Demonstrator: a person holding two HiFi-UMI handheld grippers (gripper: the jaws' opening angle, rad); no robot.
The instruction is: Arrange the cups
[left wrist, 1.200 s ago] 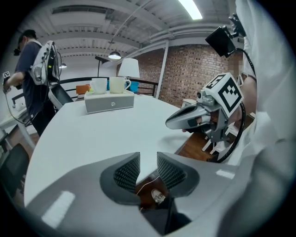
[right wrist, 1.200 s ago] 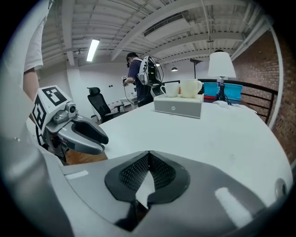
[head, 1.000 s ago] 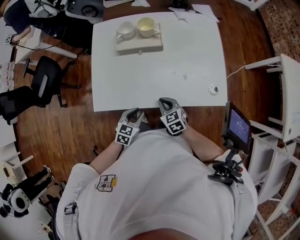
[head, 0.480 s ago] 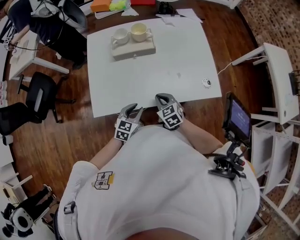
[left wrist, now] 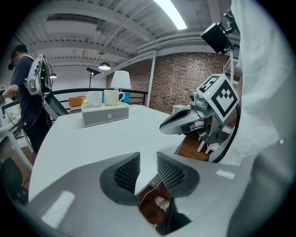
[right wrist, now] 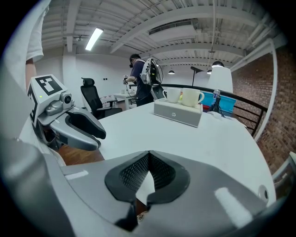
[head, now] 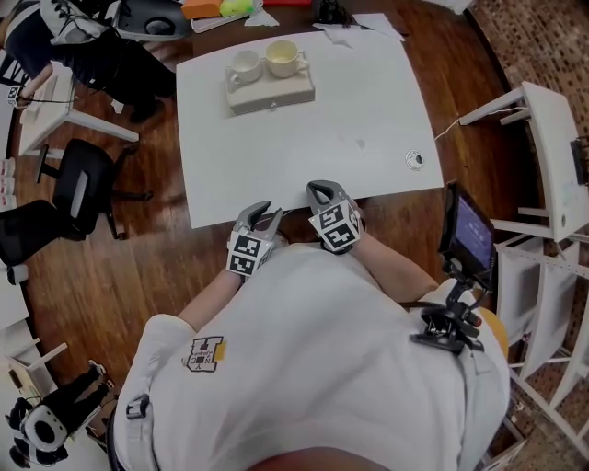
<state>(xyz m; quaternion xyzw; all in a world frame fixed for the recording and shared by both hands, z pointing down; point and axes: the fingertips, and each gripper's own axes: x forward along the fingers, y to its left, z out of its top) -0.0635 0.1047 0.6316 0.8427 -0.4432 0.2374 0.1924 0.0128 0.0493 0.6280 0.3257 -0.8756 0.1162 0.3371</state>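
Note:
Two cups stand on a pale box [head: 271, 92] at the table's far end: a white cup [head: 245, 64] on the left and a cream cup [head: 282, 57] on the right. The left gripper view shows the white cup [left wrist: 94, 98] and the cream cup [left wrist: 112, 97] far ahead. My left gripper [head: 267, 213] hovers at the near table edge, jaws slightly open with nothing between them. Beside it, my right gripper [head: 317, 191] is shut and empty. Both are far from the cups, close to my chest.
The white table [head: 304, 156] carries a small round object [head: 416, 160] with a cable near its right edge and papers [head: 368, 26] at the back. An office chair [head: 78, 179] and a person [head: 55, 46] are at left, a screen [head: 465, 241] and white shelving [head: 552, 156] at right.
Both grippers have risen a little and edged forward over the near table edge. Their jaws stand as before. The head view has swung slightly.

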